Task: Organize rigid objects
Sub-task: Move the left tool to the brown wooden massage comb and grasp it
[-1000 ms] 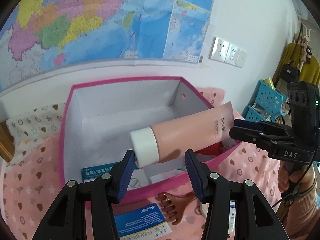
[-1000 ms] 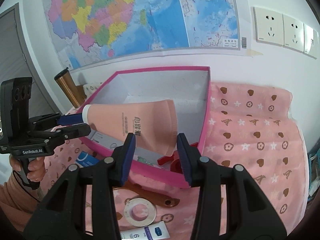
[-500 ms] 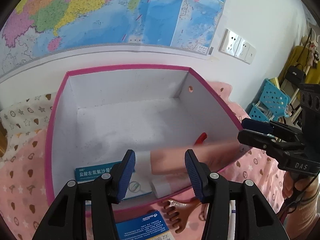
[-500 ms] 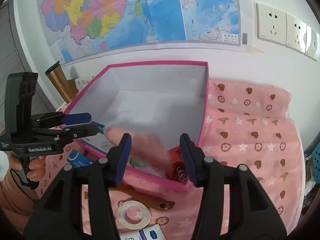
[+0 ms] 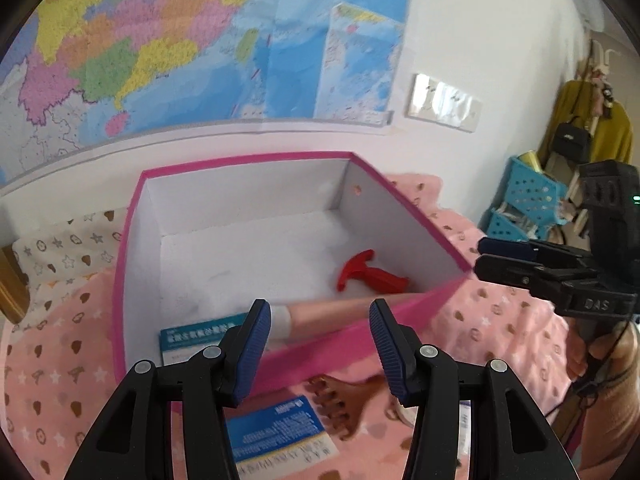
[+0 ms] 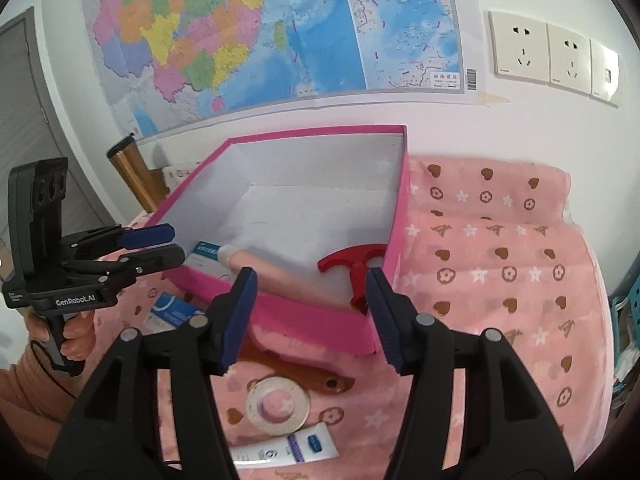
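Both grippers' jaws spread, empty, short of the pink box (image 5: 352, 346) near rim; bare floor beyond the pink tube (image 5: 340, 314).

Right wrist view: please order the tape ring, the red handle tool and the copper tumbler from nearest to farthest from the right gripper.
Measured from the right gripper:
1. Red handle tool, inside the pink box, just beyond the right finger.
2. Tape ring, on the pink cloth below the fingers; nearly as close as the tool.
3. Copper tumbler, far left by the wall.
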`<state>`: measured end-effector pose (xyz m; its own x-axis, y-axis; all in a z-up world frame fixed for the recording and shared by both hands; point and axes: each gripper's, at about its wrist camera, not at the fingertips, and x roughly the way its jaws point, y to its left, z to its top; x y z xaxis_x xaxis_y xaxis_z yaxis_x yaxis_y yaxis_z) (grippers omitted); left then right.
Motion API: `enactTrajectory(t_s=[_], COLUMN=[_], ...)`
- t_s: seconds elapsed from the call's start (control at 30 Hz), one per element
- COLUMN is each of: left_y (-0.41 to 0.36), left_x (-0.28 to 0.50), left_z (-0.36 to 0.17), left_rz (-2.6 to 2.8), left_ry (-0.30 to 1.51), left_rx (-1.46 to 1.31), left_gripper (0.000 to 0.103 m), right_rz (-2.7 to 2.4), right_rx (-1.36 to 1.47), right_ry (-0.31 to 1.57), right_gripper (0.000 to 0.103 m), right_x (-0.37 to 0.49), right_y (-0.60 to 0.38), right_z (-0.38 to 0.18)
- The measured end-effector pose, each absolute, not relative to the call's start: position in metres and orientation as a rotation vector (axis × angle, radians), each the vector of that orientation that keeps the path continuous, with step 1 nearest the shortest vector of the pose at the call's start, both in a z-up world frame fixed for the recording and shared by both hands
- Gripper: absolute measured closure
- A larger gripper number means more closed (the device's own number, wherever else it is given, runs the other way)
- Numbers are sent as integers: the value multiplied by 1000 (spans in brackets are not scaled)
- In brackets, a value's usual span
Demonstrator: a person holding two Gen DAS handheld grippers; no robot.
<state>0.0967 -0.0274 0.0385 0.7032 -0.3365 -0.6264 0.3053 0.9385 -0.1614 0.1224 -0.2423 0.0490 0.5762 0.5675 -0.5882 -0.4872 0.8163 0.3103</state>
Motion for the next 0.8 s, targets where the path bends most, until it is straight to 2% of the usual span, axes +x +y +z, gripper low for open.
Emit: enactTrajectory(t_s=[0.2, 0.53, 0.8], left_y=[-34, -48, -74], left_x=[67, 47, 31], left_z=[33, -18, -34], left_rz=[-405, -444, -517], left_ry=[694, 847, 901], left_rx=[-38, -55, -47], left_gripper=[52, 52, 52], right_rz=[645, 637, 631], right_rx=[183, 252, 280], right_ry=[759, 916, 963], right_gripper=[45, 45, 45], right_x=[106, 91, 85], right_y=[-256, -260, -266], right_z=[35, -25, -44])
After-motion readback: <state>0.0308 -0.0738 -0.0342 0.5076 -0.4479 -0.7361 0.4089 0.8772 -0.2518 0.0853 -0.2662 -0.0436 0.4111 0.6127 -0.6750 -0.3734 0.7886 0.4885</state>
